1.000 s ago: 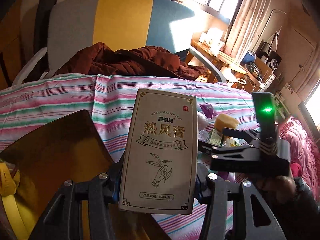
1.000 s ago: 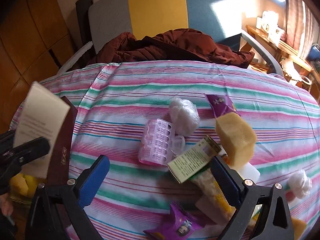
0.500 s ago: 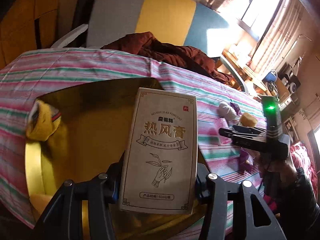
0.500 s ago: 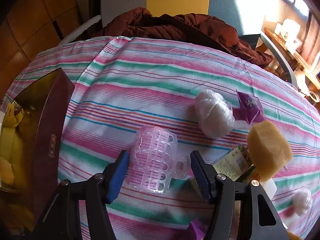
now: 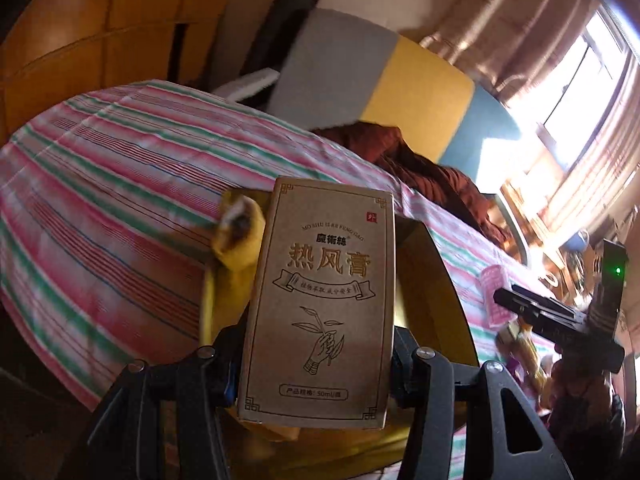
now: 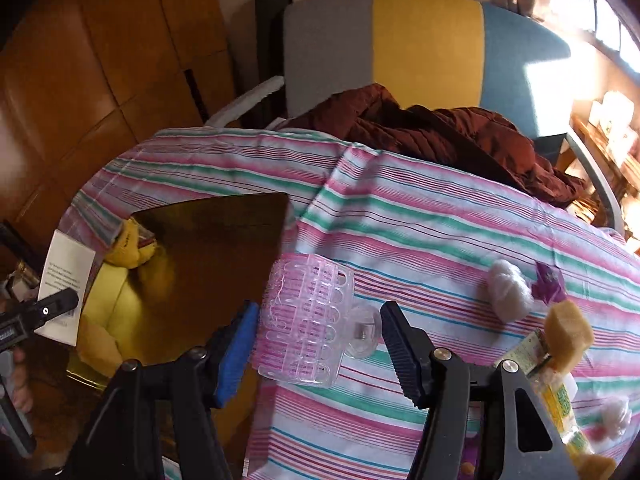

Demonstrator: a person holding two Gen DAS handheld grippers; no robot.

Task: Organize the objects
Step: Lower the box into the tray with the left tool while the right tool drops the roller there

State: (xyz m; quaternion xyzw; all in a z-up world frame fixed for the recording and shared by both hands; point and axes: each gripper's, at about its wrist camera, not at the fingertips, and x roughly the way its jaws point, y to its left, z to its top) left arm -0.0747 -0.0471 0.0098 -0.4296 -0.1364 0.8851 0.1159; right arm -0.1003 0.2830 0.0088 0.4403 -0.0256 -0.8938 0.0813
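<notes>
The left gripper (image 5: 316,364) is clamped on an upright brown ointment carton (image 5: 320,304), which is held over the open gold-lined box (image 5: 436,280) at the near left edge of the striped tablecloth (image 5: 120,200). Because the carton is gripped only near its lower part, it could tip as it is let go and land across the box's wall or outside it on the table's edge, judged from its height above the jaws.

The right gripper (image 6: 320,340), whose jaws have just been closing, is closed on a pink plastic hair roller (image 6: 308,316). The blue pad meets the roller's side, while the far side is held through its clear clip; since the roller is hollow, springy and gripped off-centre, it is judged liable to twist or slip out during carrying.

Both grippers are seen close to the same box, so a collision over the opening is possible if both loads are delivered together.

Inside the box, a yellow plush toy (image 6: 128,244) is seen against the far wall, with more yellow soft pieces lower down; the rest of the interior is in shadow. Farther right on the cloth lie a white cotton ball (image 6: 510,292), a purple wrapper (image 6: 550,282) and a yellow sponge (image 6: 568,336), not yet put away.
</notes>
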